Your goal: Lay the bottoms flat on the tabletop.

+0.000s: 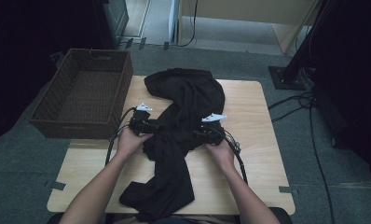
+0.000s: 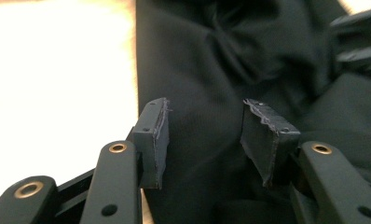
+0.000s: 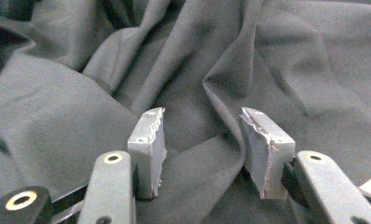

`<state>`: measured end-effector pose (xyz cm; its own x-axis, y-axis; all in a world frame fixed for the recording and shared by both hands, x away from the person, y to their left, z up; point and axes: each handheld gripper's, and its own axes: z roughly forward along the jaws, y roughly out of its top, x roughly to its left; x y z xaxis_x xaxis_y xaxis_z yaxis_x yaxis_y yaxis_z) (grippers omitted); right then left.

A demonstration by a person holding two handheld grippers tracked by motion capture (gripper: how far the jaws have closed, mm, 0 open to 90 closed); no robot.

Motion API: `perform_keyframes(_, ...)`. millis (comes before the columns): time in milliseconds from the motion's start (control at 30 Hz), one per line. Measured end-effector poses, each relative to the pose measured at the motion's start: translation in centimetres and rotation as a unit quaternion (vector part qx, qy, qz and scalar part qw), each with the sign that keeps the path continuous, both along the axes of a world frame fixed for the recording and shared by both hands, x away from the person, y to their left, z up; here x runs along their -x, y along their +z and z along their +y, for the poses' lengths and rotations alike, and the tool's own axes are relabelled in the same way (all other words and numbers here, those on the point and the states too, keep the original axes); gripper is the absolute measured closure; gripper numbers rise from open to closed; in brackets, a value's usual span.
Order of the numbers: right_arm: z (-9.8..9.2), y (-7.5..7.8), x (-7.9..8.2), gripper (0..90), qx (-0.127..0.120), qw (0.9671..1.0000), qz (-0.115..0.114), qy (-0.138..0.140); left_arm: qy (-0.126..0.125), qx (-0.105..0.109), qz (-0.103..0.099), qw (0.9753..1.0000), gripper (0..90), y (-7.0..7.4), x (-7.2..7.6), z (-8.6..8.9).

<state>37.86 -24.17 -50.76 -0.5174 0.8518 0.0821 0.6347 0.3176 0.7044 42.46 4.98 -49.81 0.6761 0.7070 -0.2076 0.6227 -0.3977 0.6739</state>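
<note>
In the high view, a crumpled black fabric garment (image 1: 183,126) lies down the middle of the pale wooden table (image 1: 263,140), running from the upper centre of the frame to the lower centre, where it hangs at the near edge. The left gripper (image 1: 148,126) sits at the garment's left margin and the right gripper (image 1: 203,133) at its right margin, both around mid-frame, apparently placed on opposite sides so the cloth can be taken up and spread or folded between them. A dark brown woven wicker basket (image 1: 83,95) stands at the upper left, overhanging the table's left edge, probably there to receive the garment. In the left gripper view, the jaws stand apart with nothing pinched between them; the black cloth fills the centre and right of the frame behind and beneath them, its edge against the bright tabletop at left, so this gripper seems poised at the hem. In the right gripper view, the jaws are likewise spread and empty, hovering just over a raised fold of the cloth that runs between them, a likely place to pinch.
</note>
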Motion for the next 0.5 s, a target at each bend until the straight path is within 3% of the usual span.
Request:
perform_keyframes(100, -0.2, -0.3, 0.0, 51.5, -0.001, 1.0, 0.002, -0.002, -0.002, -0.018, 0.001, 0.9998, 50.4, -0.5, -0.2, -0.1)
perform_keyframes(233, -0.2, -0.4, 0.0, 53.2, 0.001, 1.0, -0.005, -0.002, -0.003, -0.019, 0.001, 0.9998, 52.7, -0.7, -0.4, -0.1)
perform_keyframes(367, 0.1, -0.8, 0.2, 59.5, 0.012, 0.9994, -0.031, -0.003, -0.024, -0.024, -0.008, 0.9994, 65.7, -0.9, -0.1, -0.7)
perform_keyframes(500, 0.2, -0.9, 0.0, 68.5, 0.009, 0.9993, -0.036, -0.006, -0.038, -0.028, 0.0, 0.9989, 88.8, -0.9, 0.1, -1.3)
